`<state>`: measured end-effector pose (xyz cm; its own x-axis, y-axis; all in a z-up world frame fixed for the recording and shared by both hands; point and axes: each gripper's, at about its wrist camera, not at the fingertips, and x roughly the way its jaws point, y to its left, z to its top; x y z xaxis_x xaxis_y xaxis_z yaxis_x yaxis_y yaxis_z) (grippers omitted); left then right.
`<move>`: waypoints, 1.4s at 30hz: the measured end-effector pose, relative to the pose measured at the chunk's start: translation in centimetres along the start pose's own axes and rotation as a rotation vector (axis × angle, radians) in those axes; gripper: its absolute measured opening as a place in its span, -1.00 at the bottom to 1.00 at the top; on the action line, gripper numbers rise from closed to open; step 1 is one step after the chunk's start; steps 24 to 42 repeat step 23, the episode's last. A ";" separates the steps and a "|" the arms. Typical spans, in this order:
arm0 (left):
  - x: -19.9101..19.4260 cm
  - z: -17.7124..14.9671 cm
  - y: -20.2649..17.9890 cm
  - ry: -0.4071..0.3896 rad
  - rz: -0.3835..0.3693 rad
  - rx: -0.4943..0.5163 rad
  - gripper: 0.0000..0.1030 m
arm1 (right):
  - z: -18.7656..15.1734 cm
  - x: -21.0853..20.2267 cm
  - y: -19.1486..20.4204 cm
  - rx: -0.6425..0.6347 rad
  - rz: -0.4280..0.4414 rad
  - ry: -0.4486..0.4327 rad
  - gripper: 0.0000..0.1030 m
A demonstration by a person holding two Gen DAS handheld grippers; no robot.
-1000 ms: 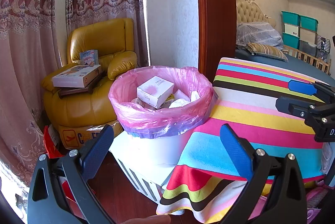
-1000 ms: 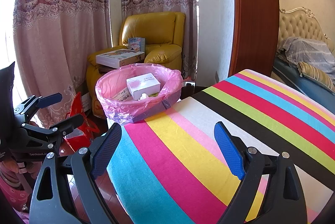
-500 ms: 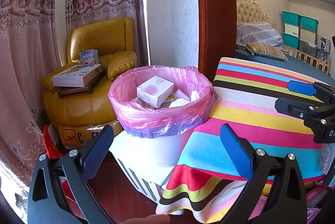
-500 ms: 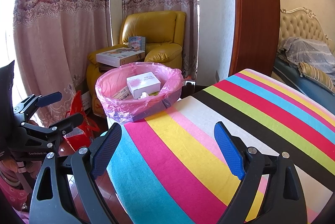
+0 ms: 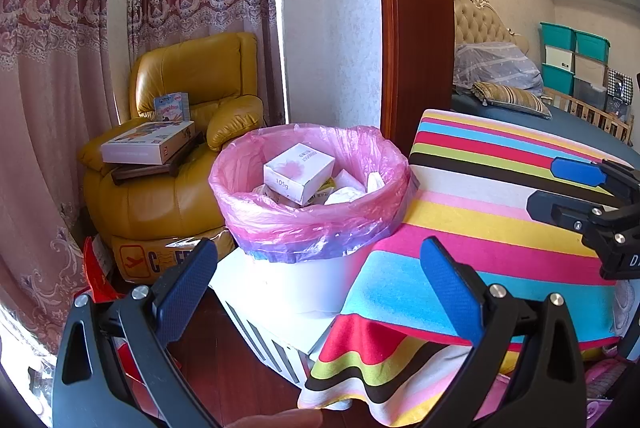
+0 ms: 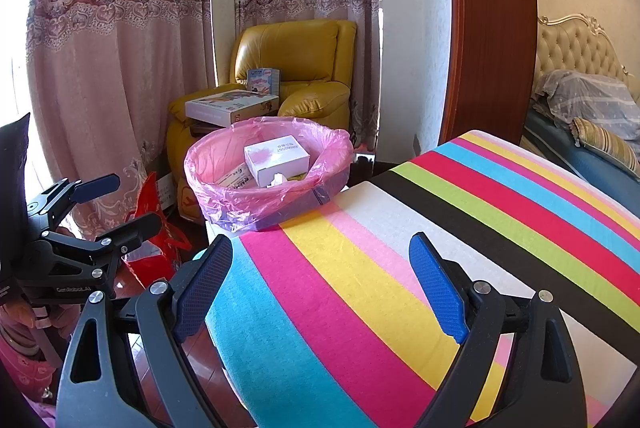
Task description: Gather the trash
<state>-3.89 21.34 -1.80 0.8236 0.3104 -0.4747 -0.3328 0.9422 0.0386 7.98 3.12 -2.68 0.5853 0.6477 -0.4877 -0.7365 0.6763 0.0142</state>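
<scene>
A: What changed over the last second?

B: Essentially nothing. Both wrist views match the earlier ones almost exactly. The left tool [image 5: 318,274] is still spread wide with nothing between its blue pads, and so is the right tool [image 6: 320,282]. Neither has shifted noticeably.

A: Where does the trash sit relative to them?

B: Ahead of the left tool and slightly above its open gap stands the white bin lined with a pink plastic bag [image 5: 256,216]. From the right tool it lies forward and to the left. Inside, on top, lies a white cardboard box with a pink print [image 5: 298,174], tilted on crumpled white paper scraps [image 5: 346,194] and other packets beneath.

A: And the surface?

B: The desk under the rainbow-striped cloth [image 6: 400,268] runs directly below and ahead of the right tool. The part in view carries no loose items. The bin's rim touches the cloth's far left edge.

A: Reading for the task?

B: My judgement: the loose trash seems already gathered in the bin, and this is a pause. The remaining step may be drawing the bag's rim together, with the left tool nearer to it. One hedge: the fisheye edges hide the floor near the yellow leather armchair [image 5: 188,148], so stray pieces there cannot be ruled out.

A: Risk?

B: The thin film could tear or slip if pinched at one point.
</scene>
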 end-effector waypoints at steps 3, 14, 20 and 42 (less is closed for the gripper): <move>0.0 0.0 0.0 -0.002 0.002 -0.001 0.91 | -0.1 0.0 0.1 0.001 0.002 0.001 0.64; 0.3 -0.4 0.4 0.004 0.070 -0.007 0.91 | -0.5 0.3 0.6 -0.005 0.011 0.008 0.64; 0.5 -0.1 0.9 0.026 0.047 -0.033 0.91 | -0.5 0.1 0.4 -0.004 0.011 0.006 0.64; 0.5 0.0 0.2 0.033 0.070 -0.003 0.91 | -0.5 -0.5 0.2 -0.001 0.008 0.000 0.64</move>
